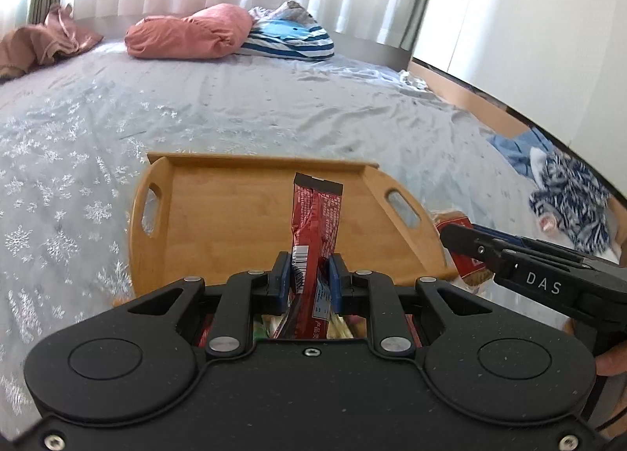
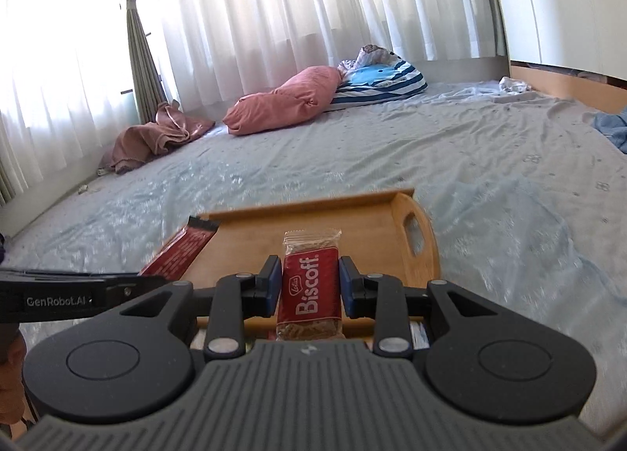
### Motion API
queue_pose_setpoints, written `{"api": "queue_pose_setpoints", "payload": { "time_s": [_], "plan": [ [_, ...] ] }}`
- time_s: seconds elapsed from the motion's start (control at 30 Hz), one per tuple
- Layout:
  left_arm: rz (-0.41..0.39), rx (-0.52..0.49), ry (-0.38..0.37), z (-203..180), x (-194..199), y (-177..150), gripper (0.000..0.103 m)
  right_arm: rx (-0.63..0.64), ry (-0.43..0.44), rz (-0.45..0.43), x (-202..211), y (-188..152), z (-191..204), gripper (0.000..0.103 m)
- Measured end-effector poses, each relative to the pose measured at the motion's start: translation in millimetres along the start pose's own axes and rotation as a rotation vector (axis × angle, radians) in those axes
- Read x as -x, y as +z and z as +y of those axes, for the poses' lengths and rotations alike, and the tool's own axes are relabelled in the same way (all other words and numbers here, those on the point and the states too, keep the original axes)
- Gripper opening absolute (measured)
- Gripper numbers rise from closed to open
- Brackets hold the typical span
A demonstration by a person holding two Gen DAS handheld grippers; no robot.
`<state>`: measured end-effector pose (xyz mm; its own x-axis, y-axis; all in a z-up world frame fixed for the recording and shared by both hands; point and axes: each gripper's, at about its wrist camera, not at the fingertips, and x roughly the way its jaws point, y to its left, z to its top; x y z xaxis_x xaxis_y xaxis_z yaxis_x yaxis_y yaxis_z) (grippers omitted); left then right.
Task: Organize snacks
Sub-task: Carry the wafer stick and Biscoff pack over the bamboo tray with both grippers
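A wooden tray with two cut-out handles lies on the bed; it also shows in the right wrist view. My left gripper is shut on a long red snack bar, held upright over the tray's near edge; the bar also shows in the right wrist view. My right gripper is shut on a red Biscoff biscuit pack, held above the tray's near right part. The right gripper also shows in the left wrist view beside the tray's right end. More snacks lie below the left gripper, mostly hidden.
The bed has a pale blue snowflake sheet. A pink pillow and a blue striped pillow lie at the far side. Blue and white clothes lie at the right edge by a wooden bed frame.
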<state>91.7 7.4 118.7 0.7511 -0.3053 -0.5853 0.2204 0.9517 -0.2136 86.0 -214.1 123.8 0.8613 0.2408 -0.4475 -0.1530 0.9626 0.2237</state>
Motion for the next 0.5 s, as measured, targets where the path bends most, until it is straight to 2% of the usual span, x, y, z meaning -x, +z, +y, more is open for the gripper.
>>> {"api": "queue_pose_setpoints", "payload": {
  "time_s": [0.13, 0.23, 0.5],
  "plan": [
    [0.034, 0.068, -0.001, 16, -21, 21, 0.019, 0.016, 0.004, 0.029, -25, 19, -4, 0.036],
    [0.054, 0.106, 0.021, 29, -39, 30, 0.019, -0.018, 0.023, 0.073, -50, 27, -12, 0.036],
    [0.095, 0.170, 0.079, 59, -82, 35, 0.019, -0.108, -0.012, 0.198, -105, 15, -38, 0.036]
  ]
}}
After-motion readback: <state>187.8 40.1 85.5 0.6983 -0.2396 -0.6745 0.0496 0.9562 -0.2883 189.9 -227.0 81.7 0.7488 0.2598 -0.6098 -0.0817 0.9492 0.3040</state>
